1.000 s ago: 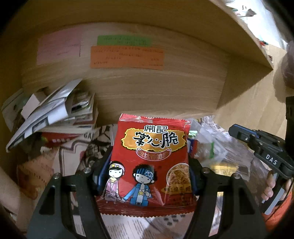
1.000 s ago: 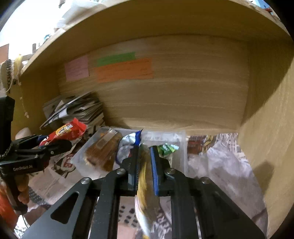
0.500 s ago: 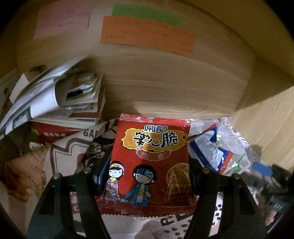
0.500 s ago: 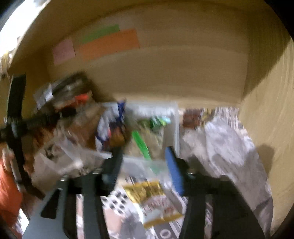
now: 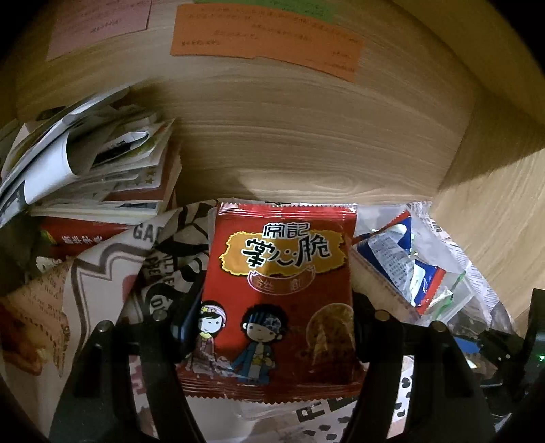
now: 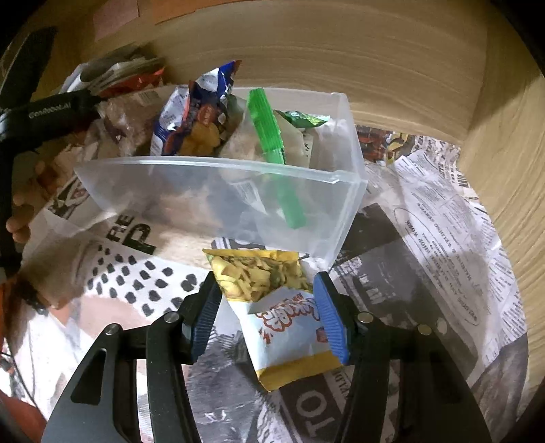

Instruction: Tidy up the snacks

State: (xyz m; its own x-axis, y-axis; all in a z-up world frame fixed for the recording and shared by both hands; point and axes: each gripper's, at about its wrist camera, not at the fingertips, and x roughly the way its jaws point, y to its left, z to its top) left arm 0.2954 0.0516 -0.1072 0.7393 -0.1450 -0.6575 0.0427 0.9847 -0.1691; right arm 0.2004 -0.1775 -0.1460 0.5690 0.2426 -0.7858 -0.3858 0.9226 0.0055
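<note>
Newspaper (image 6: 439, 218) lines the wooden shelf under both my tongs, with the clear plastic bin (image 6: 344, 191) of snacks at the back – a green clip (image 6: 269, 136) stands in it. My left gripper (image 5: 272, 327) pinches the red snack packet (image 5: 282, 272) upright; my right gripper (image 6: 269, 310) is closing around the yellow-and-white snack bag (image 6: 286, 327) lying flat before the bin, pads not yet pressing

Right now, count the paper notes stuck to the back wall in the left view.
3: the pink note at upper left, the orange note in the middle, the green note above it, cut off by the frame.
</note>
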